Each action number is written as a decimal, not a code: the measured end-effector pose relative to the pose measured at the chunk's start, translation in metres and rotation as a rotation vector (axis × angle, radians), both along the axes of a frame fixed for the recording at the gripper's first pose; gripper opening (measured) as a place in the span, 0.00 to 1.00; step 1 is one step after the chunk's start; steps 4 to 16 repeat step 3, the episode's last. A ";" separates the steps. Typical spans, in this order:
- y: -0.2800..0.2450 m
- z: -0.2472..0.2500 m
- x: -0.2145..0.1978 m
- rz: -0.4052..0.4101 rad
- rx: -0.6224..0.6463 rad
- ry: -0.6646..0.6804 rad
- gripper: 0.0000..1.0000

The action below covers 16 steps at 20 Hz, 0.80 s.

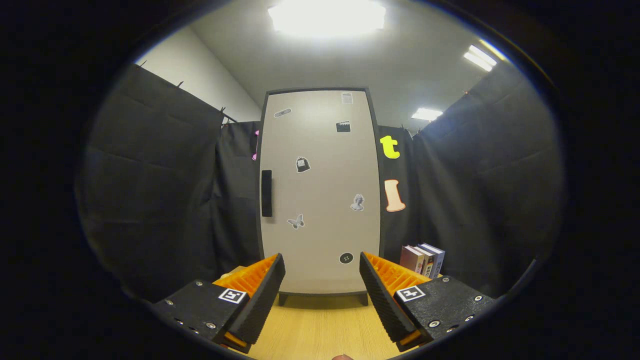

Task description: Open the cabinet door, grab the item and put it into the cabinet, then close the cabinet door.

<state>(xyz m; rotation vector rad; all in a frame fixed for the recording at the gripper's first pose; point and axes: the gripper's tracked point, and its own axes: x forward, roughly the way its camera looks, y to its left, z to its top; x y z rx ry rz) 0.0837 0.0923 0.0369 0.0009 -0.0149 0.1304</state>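
Black cloth walls enclosed a booth under bright ceiling lights, with a pale wooden surface (320,330) below. On that surface stood a tall cream cabinet (320,192), its door (325,165) shut and dotted with small stickers. A dark vertical handle (266,193) sat on the door's left edge. To the right of the cabinet, a few books (422,259) stood upright on the surface, close beside it. The tongs (322,272) were spread wide and held nothing, their orange and black fingers (265,290) short of the cabinet, framing the lower part of its door.
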 end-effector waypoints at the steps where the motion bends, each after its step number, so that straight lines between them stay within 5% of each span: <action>1: 0.000 0.002 0.001 -0.001 0.002 -0.005 0.93; 16: -0.002 0.009 0.002 -0.006 0.003 -0.023 0.93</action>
